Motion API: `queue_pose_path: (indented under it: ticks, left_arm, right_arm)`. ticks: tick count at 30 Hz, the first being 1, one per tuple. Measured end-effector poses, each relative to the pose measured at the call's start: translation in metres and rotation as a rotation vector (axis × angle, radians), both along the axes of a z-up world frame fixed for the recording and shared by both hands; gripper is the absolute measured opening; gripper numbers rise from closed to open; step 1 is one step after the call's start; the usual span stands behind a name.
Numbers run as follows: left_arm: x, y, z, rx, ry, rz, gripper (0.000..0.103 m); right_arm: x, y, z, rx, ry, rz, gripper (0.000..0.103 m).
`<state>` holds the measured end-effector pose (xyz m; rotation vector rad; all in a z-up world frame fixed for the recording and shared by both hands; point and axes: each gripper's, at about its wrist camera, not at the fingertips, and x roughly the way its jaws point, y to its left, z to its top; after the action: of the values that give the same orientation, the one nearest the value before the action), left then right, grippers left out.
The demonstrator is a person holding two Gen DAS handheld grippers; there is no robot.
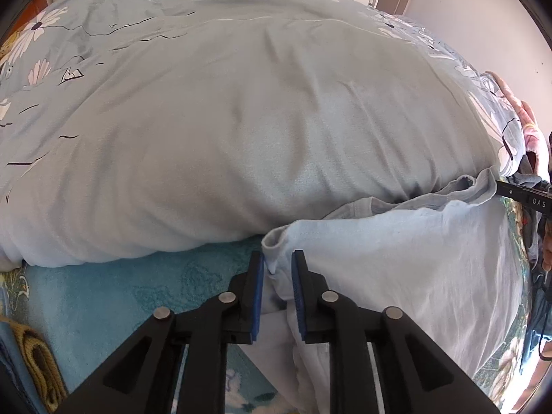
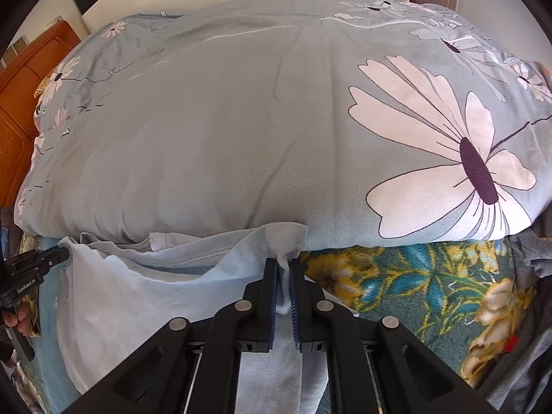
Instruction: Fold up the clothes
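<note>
A pale blue garment (image 1: 396, 258) lies stretched across the bed's front edge, below the big duvet. In the left wrist view my left gripper (image 1: 277, 258) has the garment's bunched left corner between its blue pads, with the jaws a little apart around the cloth. In the right wrist view my right gripper (image 2: 283, 264) is shut on the other corner of the garment (image 2: 138, 293), and a tuft of fabric sticks up above its tips. Each gripper shows in the other's view: the left gripper (image 2: 58, 255) at the far left, the right gripper (image 1: 503, 186) at the far right.
A bulky grey-blue duvet (image 2: 241, 138) with large pink flowers fills the bed behind the garment. Under it lies a teal floral blanket (image 2: 396, 286). A wooden headboard (image 2: 20, 103) stands at the left. Grey clothing (image 2: 528, 276) is heaped at the right. A hand (image 2: 17, 321) holds the left gripper's handle.
</note>
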<state>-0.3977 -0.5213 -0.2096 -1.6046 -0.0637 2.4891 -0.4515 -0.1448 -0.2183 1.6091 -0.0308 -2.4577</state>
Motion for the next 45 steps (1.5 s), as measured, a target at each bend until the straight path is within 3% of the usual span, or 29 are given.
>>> queue_pose_path:
  ticks: [3,6,8,9,11,18,23,27,29,36,40,45]
  left_arm:
    - [0.012,-0.007,0.015,0.023,0.009,0.034,0.049]
    - [0.042,-0.015,0.026,0.056,0.017,0.104,0.059]
    - [0.054,-0.017,0.025,0.086,0.014,0.164,0.076]
    - [0.075,-0.021,0.019,0.104,0.008,0.185,0.081]
    - [0.107,-0.027,0.008,0.136,-0.025,0.209,0.083]
    - [0.131,0.017,-0.039,0.202,-0.216,0.139,0.084]
    - [0.136,0.016,-0.050,0.272,-0.233,0.176,0.084]
    - [0.140,0.014,-0.048,0.353,-0.238,0.205,0.082]
    - [0.144,0.019,-0.050,0.363,-0.243,0.204,0.081]
    - [0.150,0.024,-0.055,0.419,-0.271,0.259,0.042]
    - [0.150,0.021,-0.059,0.455,-0.293,0.317,0.011]
    - [0.151,0.031,-0.039,0.385,-0.251,0.306,0.007]
  right_arm:
    - [0.006,0.005,0.010,0.013,0.011,-0.002,0.022]
    - [0.020,0.013,0.027,0.000,0.042,-0.020,0.045]
    - [0.039,0.022,0.039,-0.031,0.064,-0.051,0.067]
    - [0.050,0.025,0.044,-0.054,0.064,-0.063,0.071]
    - [0.072,0.029,0.047,-0.098,0.047,-0.069,0.085]
    - [0.132,0.050,0.005,-0.153,-0.084,-0.077,0.088]
    - [0.139,0.053,-0.024,-0.190,-0.137,-0.079,0.088]
    - [0.140,0.055,-0.030,-0.207,-0.143,-0.084,0.087]
    - [0.142,0.058,-0.030,-0.229,-0.147,-0.090,0.076]
    - [0.145,0.059,-0.037,-0.309,-0.198,-0.079,0.042]
    - [0.145,0.057,-0.037,-0.344,-0.219,-0.083,0.010]
    - [0.145,0.051,-0.030,-0.351,-0.226,-0.077,0.005]
